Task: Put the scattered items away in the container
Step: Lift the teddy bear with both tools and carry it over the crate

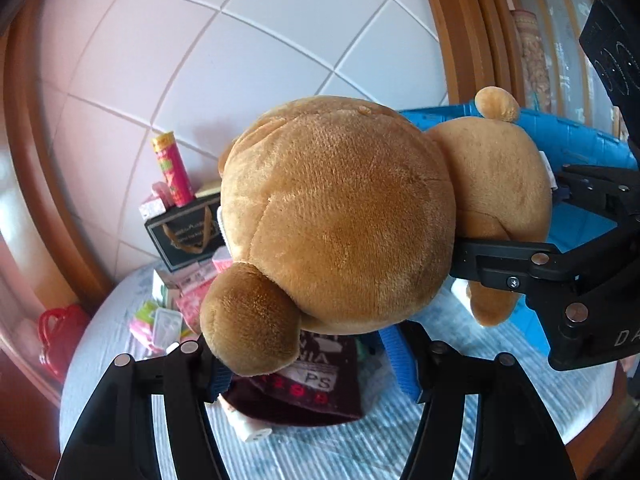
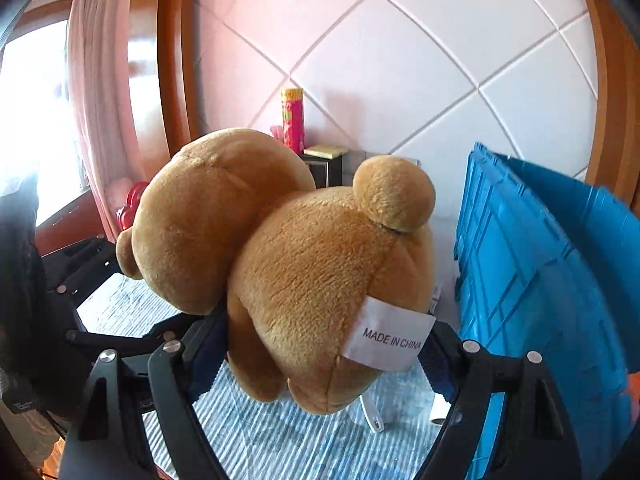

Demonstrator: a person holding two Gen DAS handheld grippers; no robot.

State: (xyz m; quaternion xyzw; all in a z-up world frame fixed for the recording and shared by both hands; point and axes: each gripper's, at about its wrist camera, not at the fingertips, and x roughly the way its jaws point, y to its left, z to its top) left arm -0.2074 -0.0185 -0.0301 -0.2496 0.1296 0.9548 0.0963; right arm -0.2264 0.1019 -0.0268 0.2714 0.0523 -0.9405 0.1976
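A quilted white headboard panel (image 2: 400,60) with diamond seams fills the background inside a curved wooden frame (image 2: 172,80). A pink curtain (image 2: 96,92) hangs beside a bright window (image 2: 28,100) at the left, and a striped pale-blue bedsheet (image 1: 320,452) covers the mattress below

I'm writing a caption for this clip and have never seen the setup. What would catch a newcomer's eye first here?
A big brown plush bear fills both views, lifted above the striped bedcover; the right tool clamps its rump, near the "MADE IN CHINA" tag, and the left tool holds it at the head end. Next comes the bright blue crate standing close on the right, then a pink snack tube against the white padded wall.
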